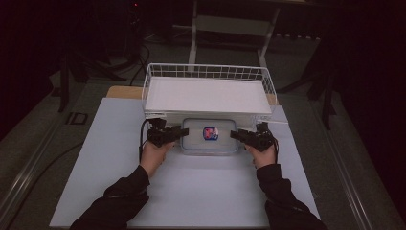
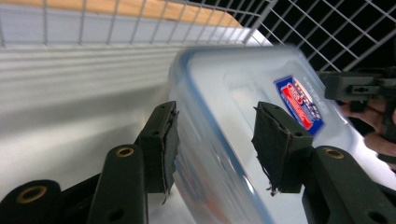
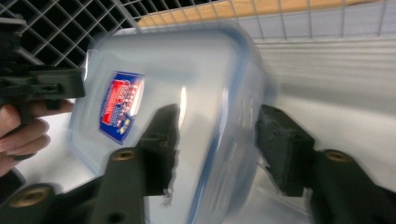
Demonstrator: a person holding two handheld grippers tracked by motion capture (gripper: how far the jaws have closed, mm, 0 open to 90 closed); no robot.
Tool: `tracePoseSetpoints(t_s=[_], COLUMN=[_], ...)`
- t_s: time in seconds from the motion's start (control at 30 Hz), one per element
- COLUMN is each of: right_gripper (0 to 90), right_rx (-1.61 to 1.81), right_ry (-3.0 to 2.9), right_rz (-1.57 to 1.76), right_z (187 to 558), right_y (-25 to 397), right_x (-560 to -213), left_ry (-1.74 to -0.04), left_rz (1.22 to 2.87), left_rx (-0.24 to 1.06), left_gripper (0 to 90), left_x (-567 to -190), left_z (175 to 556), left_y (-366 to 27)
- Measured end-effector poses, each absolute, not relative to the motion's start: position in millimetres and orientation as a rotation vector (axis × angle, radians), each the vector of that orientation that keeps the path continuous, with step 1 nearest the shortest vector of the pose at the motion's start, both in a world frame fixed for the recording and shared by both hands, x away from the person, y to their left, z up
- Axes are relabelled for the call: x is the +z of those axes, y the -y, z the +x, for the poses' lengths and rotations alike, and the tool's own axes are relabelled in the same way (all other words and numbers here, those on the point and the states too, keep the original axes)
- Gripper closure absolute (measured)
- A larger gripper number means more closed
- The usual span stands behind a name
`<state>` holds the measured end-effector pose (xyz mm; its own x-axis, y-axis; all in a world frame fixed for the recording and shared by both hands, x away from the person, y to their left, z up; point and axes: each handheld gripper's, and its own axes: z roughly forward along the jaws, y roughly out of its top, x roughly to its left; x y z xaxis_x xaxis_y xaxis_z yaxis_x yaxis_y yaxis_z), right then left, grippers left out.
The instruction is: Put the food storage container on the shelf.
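Note:
A clear plastic box (image 1: 196, 139) with a blue-rimmed lid and a red and blue label (image 1: 210, 133) lies on the white table, just in front of a wire basket. My left gripper (image 1: 184, 130) is at its left end and my right gripper (image 1: 233, 134) at its right end, both pointing inward. In the left gripper view the open jaws (image 2: 215, 140) straddle the box's (image 2: 233, 93) rim, one pad against the side wall. In the right gripper view the jaws (image 3: 217, 144) straddle the opposite edge of the box (image 3: 187, 70); one jaw shows through the plastic.
A white wire basket (image 1: 206, 68) holding a flat white board (image 1: 208, 93) stands directly behind the box. The white tabletop (image 1: 191, 191) reaches toward the person, whose dark sleeves enter from below. Dark floor and table legs lie beyond.

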<state>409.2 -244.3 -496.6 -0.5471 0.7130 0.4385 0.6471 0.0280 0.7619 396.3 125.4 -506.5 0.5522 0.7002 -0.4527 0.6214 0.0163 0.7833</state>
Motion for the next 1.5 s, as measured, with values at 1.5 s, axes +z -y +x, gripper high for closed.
tracePoseSetpoints(t_s=[1.5], right_gripper=[46.2], right_rx=[1.668], right_ry=[-2.239], right_rz=[1.218], right_z=[329.6], right_y=[210.7], right_x=[-472.6], left_ry=[-1.012], left_rz=[1.712], left_rx=[0.131], left_gripper=[14.6], left_x=[-501.1], left_z=[343.2], left_y=[-137.0])
